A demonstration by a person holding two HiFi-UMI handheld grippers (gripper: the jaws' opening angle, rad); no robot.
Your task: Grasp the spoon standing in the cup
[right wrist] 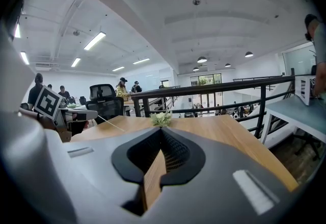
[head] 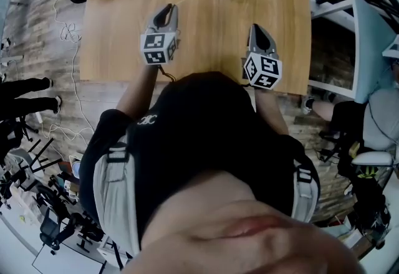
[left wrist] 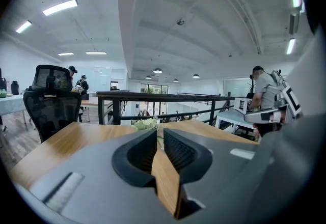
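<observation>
No cup or spoon shows in any view. Right claw (right wrist: 162, 134) is pressed together, left claw (left wrist: 158, 134) barely cracked, both empty. Just flowers (right wrist: 161, 118) straight ahead. I'd spread wide before closing on the handle.

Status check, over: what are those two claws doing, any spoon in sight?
Left gripper barely open, empty. Right gripper shut, empty. Spoon and cup not made out. Only flowers ahead on table.

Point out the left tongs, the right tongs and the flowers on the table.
left tongs (head: 168, 10): head view, between the tips.
right tongs (head: 256, 28): head view, between the tips.
flowers (right wrist: 161, 118): right gripper view, on the blossoms.
</observation>
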